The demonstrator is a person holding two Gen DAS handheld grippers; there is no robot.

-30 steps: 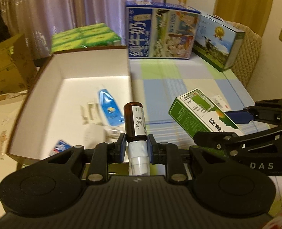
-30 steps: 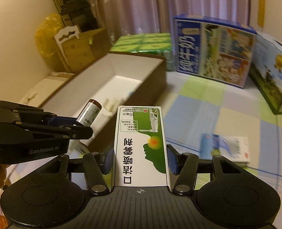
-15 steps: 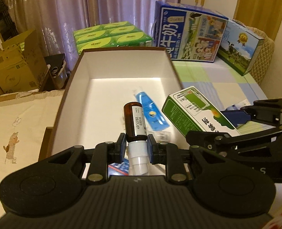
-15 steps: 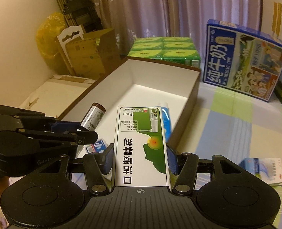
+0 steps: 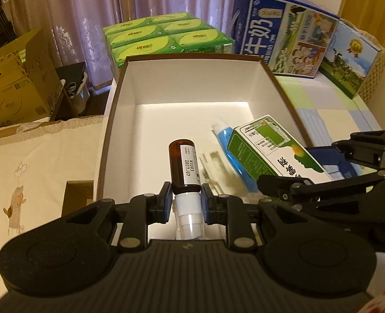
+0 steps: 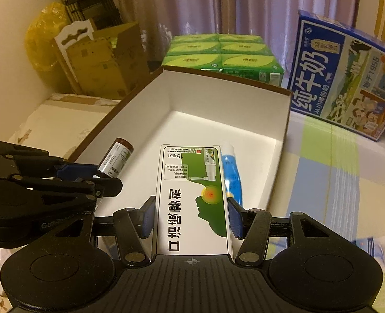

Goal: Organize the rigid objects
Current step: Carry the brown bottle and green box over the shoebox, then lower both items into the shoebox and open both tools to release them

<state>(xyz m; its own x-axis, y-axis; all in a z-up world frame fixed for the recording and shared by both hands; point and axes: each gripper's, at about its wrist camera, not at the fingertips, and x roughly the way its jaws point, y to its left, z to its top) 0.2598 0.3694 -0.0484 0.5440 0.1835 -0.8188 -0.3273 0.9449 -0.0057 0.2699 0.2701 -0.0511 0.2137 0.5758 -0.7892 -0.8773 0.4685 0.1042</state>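
we see a small amber-brown glass bottle [image 5: 184, 164] with a white label and a white spray cap, pinched at its neck between the blue pads of the left gripper [image 5: 184, 200], whose jaws are pressed close on it. it hangs over the near end of a long open cardboard box [image 5: 119, 109], brown outside and white inside. the right gripper [image 6: 191, 215] has its jaws clamped on the sides of a green and white rectangular carton [image 6: 192, 195] printed with a head in profile and a red-orange dot at the throat; this carton too is over the open box, just beside the bottle. on the white floor of the box lies a blue and white tube [image 6: 231, 174], partly hidden under the carton.

the box rests on a bed with a checked cover [image 6: 335, 169] of pale green, blue and cream squares. behind it stand a stack of green packs [image 5: 166, 36] and a big blue milk carton case [image 5: 283, 31], with another blue and green case [image 5: 348, 60] to its right. a small white and blue packet [image 6: 374, 247] lies on the cover at the right. pale purple curtains [image 5: 88, 5] hang behind, and brown cardboard boxes [image 5: 12, 83] sit on the floor at the left, with a yellow bag [image 6: 41, 34] near them.
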